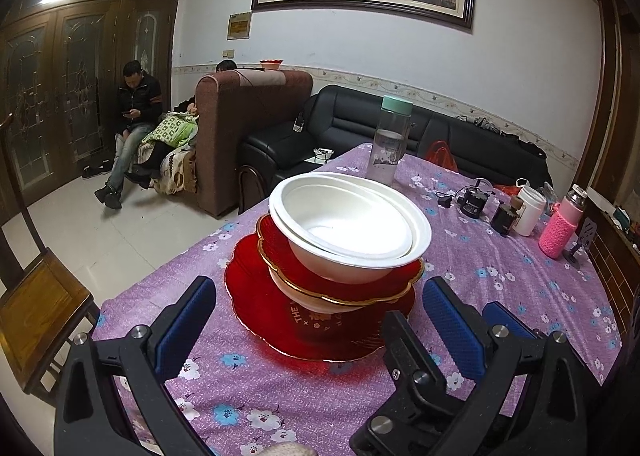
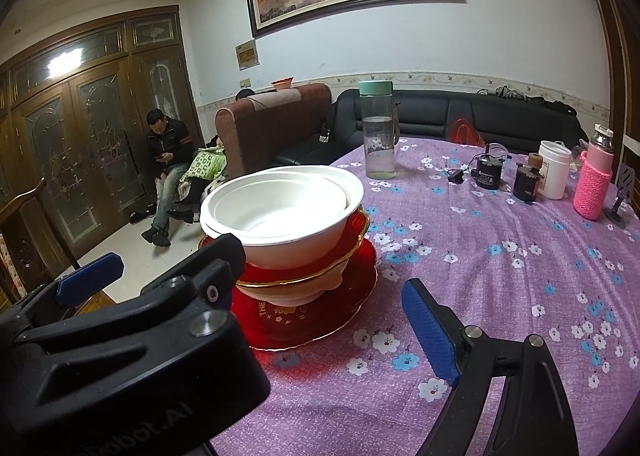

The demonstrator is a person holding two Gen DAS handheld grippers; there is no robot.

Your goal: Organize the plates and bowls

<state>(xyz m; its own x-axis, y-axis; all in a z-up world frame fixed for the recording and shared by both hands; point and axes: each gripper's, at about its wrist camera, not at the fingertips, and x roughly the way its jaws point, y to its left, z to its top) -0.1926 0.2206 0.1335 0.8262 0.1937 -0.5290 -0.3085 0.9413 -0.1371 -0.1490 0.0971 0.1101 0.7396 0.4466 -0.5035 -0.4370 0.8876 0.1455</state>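
The left hand-held gripper [image 1: 318,316] stands with its blue ribbed fingers wide apart and nothing between them, low over the bench [image 1: 500,288] just in front of the stack; the right hand-held gripper [image 2: 260,308] is likewise spread and empty, one finger out over the bench edge on the left, the other hovering above the cloth to the right of the stack.

Between them, near the bench's front edge, sits the pile: a broad red plate [image 1: 280,320] with gilt lettering at the bottom; on it a scalloped red bowl [image 1: 304,252] with a gold rim and pale underside; on top two white bowls [image 1: 340,224] nested, matte and thin-walled, looking like pressed paper, the inner one sitting askew in the outer.

I judge the stacking about finished, both tools standing clear; any next move would call for a light squaring of the top bowls, since the pile leans a little and the white ones look easy to tip.

The cloth is purple, faintly pebbled, strewn with small blue and white flowers; a clear water bottle [image 1: 390,140] with a mint cap stands behind the stack.
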